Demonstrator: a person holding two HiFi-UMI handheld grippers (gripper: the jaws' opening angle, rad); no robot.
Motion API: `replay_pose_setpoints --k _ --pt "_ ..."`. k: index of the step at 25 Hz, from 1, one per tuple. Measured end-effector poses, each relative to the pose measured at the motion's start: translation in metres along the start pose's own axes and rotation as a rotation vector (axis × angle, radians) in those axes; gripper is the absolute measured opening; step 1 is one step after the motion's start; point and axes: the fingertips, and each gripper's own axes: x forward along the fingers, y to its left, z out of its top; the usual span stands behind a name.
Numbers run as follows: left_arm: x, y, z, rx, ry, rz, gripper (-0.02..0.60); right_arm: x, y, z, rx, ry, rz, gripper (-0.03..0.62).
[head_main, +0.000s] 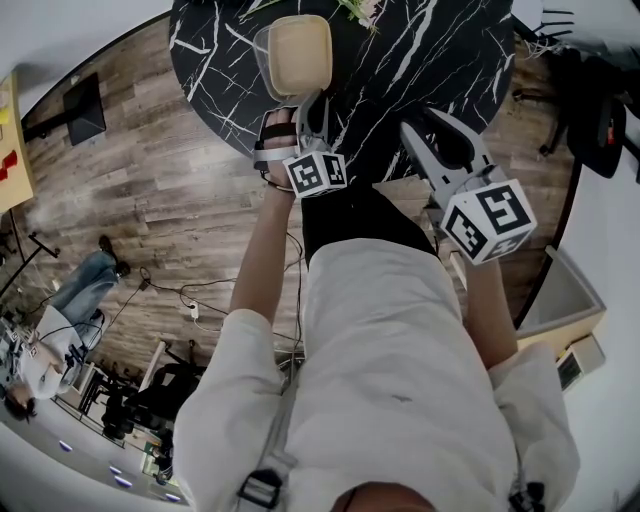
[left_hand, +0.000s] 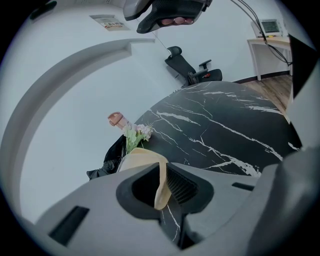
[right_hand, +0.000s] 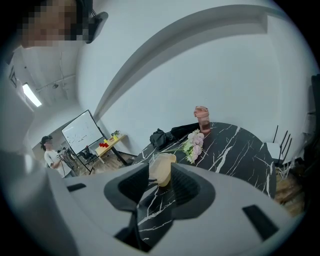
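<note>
Left gripper: we see the left gripper (head_main: 300, 100) with its fingers pinching one thin wall of a beige rounded-square plastic cup (head_main: 300, 55); in the left gripper view that wall stands edge-on between the ribbed pads (left_hand: 159, 186).
Cup position: it sits out over the round black white-veined marble tabletop (head_main: 420, 60), on the person's left; we cannot tell whether its base rests on the stone or hangs just above it.
Right gripper: the right gripper (head_main: 440, 135) hovers at the near edge of the tabletop, fingers spread with nothing between them; the cup (right_hand: 161, 170) only shows beyond the gap.
Surroundings: a bunch of pale pink flowers (right_hand: 194, 145), a pink tumbler (right_hand: 202, 119) and a crumpled black cloth (right_hand: 161, 136) lie farther back.
Step in hand: we judge this a one-sided hold on the cup.
Handling: any shift calls for a firm, level pinch, since a single wall carries it.
</note>
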Motion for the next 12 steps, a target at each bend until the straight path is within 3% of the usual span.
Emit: replay_pose_setpoints --k 12 --pt "-0.0078 0.0074 0.0004 0.006 0.012 0.011 0.041 -0.0034 -0.0005 0.0018 0.004 -0.019 0.005 0.138"
